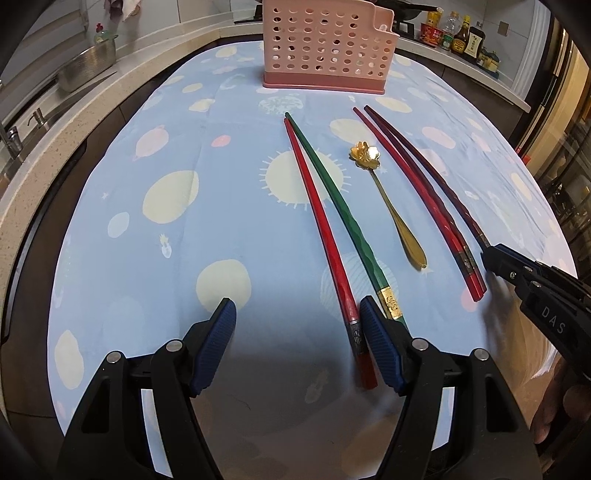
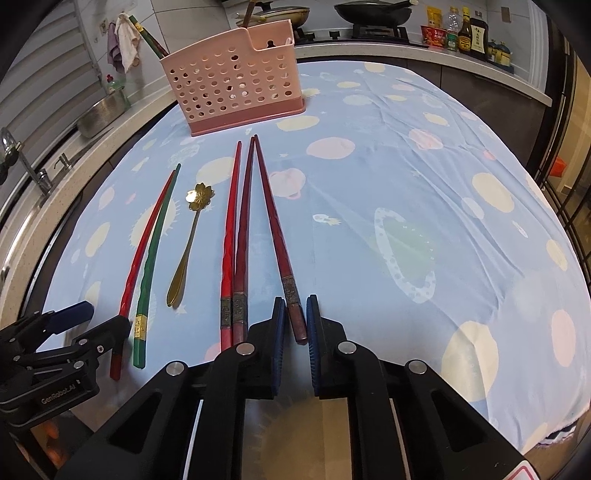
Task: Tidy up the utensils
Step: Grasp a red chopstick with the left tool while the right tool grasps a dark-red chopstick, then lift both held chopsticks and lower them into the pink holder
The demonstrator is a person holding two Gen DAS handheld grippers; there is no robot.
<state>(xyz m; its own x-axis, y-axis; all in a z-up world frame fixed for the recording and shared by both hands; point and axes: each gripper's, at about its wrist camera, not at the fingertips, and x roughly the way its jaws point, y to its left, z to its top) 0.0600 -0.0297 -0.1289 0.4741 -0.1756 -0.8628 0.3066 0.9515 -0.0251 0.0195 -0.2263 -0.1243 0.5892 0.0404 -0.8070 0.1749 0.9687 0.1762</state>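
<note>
The right claw (image 2: 295, 325) is pinching the thick end of a dark maroon chopstick (image 2: 271, 221), its blue pads pressed on either side of the decorated band near the butt; the chopstick's tip points away toward the pink perforated utensil holder (image 2: 232, 88). Just left of it, two more chopsticks lie side by side on the blue patterned cloth (image 2: 406, 184) that covers the counter: a bright red one (image 2: 229, 236) and a darker red one (image 2: 243, 229), their tips close to the maroon one's tip. Further left lies a gold spoon with a flower-shaped bowl (image 2: 188, 240), then a green chopstick (image 2: 157, 251) with a gold band and a thin red chopstick (image 2: 142, 251) touching it near their far tips.

The left claw (image 1: 297, 328) is spread wide and hangs low over the cloth, with the thin red chopstick's butt just inside its right finger and the green one passing behind that finger. Whether that pad touches either stick is hard to tell. The holder stands upright at the far side of the cloth, with what looks like a green-and-red pair (image 2: 149, 35) already leaning out of its left end.
</note>
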